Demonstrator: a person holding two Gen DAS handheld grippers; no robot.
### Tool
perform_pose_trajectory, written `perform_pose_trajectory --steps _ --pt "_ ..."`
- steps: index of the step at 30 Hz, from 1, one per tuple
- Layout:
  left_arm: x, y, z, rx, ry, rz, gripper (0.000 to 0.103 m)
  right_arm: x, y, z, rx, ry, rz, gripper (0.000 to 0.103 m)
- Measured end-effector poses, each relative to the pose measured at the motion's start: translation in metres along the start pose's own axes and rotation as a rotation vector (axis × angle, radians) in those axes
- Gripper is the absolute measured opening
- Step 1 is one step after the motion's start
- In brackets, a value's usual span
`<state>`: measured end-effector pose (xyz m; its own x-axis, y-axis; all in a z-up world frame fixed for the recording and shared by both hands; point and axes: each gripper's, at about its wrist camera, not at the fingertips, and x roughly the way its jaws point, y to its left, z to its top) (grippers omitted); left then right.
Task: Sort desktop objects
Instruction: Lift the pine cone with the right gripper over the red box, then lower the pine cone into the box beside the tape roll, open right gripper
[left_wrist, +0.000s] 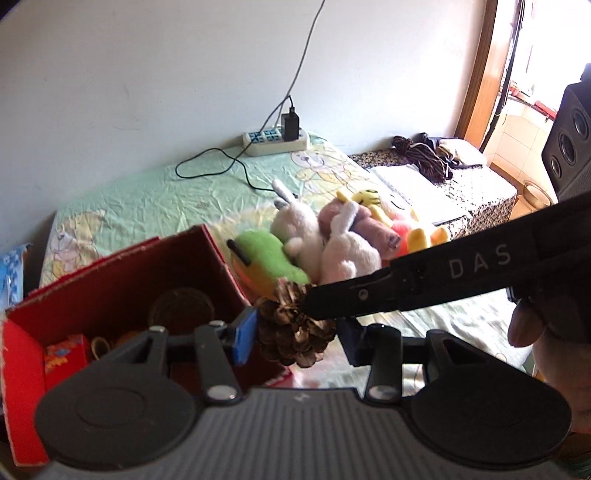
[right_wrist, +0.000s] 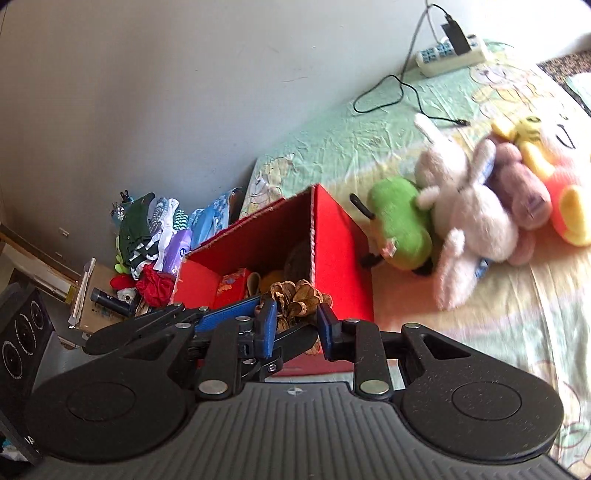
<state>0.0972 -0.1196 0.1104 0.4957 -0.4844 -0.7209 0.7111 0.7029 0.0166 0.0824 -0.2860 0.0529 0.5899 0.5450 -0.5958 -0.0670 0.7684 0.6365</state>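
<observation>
- The bed with its green cartoon-print sheet (left_wrist: 155, 199) meets a white wall; a pile of plush toys (left_wrist: 332, 236) lies mid-sheet.
- The open red cardboard box (right_wrist: 332, 236) stands near the bed's edge.
- The brown pine cone (left_wrist: 295, 328) hangs beside the box's corner, with both the left gripper (left_wrist: 295, 332) and right gripper (right_wrist: 295, 321) clamped on it.
- Advice: one should let go, then carry it over the box's opening.

Both cameras sit close above a bed (left_wrist: 155, 199), the left wrist view facing the wall and doorway, the right wrist view facing the wall's left corner, and both share the red box (left_wrist: 122, 280), pinecone (right_wrist: 295, 295), and plush toys (right_wrist: 472, 206).
</observation>
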Motion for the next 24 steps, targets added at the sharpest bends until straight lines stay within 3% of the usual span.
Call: perform_pose_trajectory --steps 10,15,24 --pt "0.02 0.074 0.006 -0.033 0.098 0.028 0.042 0.079 0.038 0.027 -0.104 0.146 -0.045 0.023" --pt "0.046 0.102 -0.004 -0.095 0.168 -0.018 0.043 0.114 0.046 0.024 -0.144 0.214 -0.102 0.023" --pt "0.076 0.119 -0.024 -0.104 0.281 -0.084 0.044 0.156 0.061 0.016 -0.265 0.357 -0.26 0.021"
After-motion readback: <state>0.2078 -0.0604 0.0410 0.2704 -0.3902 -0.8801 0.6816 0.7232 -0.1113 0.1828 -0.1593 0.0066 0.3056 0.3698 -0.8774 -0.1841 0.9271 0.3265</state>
